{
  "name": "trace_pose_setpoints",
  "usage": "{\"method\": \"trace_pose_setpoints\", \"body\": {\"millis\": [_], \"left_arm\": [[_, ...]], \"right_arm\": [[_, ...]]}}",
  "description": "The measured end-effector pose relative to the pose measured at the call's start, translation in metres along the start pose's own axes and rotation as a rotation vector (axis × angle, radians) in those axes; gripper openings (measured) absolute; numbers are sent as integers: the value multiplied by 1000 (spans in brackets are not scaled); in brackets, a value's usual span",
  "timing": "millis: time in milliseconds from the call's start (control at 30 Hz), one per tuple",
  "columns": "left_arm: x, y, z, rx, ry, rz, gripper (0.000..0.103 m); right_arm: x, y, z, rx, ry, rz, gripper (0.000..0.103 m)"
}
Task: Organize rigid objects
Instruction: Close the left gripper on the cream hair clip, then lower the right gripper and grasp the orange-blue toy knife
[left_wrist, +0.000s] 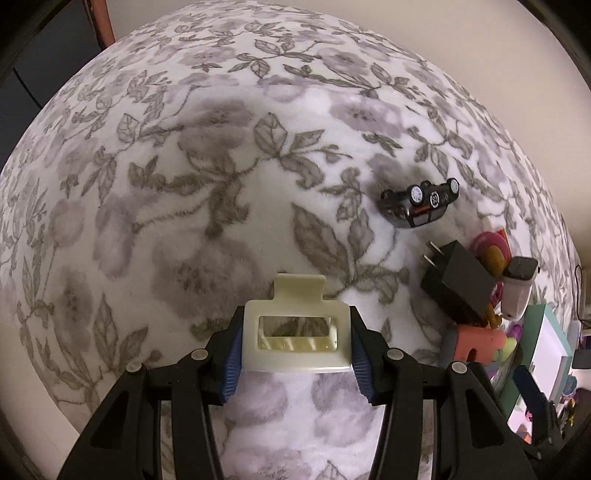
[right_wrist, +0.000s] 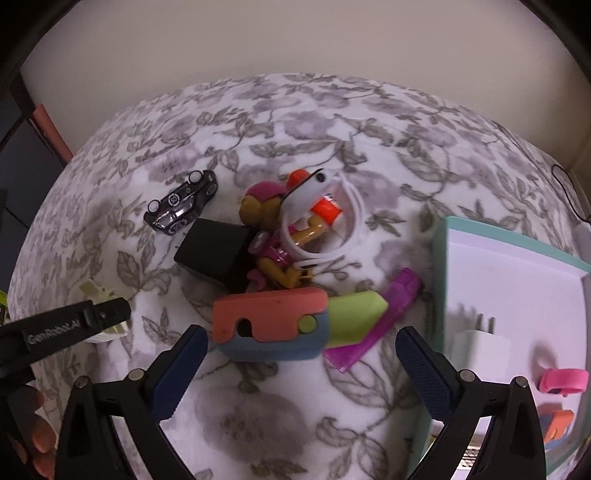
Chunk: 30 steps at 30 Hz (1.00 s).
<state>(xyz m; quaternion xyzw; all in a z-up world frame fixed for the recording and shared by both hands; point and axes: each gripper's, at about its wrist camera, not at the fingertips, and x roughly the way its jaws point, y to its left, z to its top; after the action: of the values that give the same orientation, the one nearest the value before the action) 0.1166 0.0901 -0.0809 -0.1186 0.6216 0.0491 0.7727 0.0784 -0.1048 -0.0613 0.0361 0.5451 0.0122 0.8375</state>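
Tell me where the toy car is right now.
The toy car lies on the floral blanket, upper left of the pile in the right wrist view, beside the black charger.

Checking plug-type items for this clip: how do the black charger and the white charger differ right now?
Colour: the black charger is dark and boxy, while the white charger is pale. Place: the black charger lies on the floral blanket in the pile against the toy figure, while the white charger sits inside the teal-rimmed box. Neighbours: the black charger is crowded, the white charger stands apart. Both show metal prongs and neither is held by a tool.
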Motion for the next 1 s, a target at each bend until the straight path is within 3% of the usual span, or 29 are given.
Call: {"method": "trace_pose_setpoints", "body": {"millis": [200,500,600,733,1000], "left_arm": [[7,7,12,-10,-2,-9,52],[12,1,12,-12,-11,13,52],[13,1,16,-4,-12,21,52],[14,-1,17,1,-15,28,52],[11,-3,13,8,-15,30,52]], "right_arm": [[14,16,1,-53,10,-20,103],[18,30,5,-95,-5,-18,91],[21,29,6,-87,-2,-36,83],[19,24,7,-76,-6,-59,63],[19,12,9,-49,7,4,63]]}}
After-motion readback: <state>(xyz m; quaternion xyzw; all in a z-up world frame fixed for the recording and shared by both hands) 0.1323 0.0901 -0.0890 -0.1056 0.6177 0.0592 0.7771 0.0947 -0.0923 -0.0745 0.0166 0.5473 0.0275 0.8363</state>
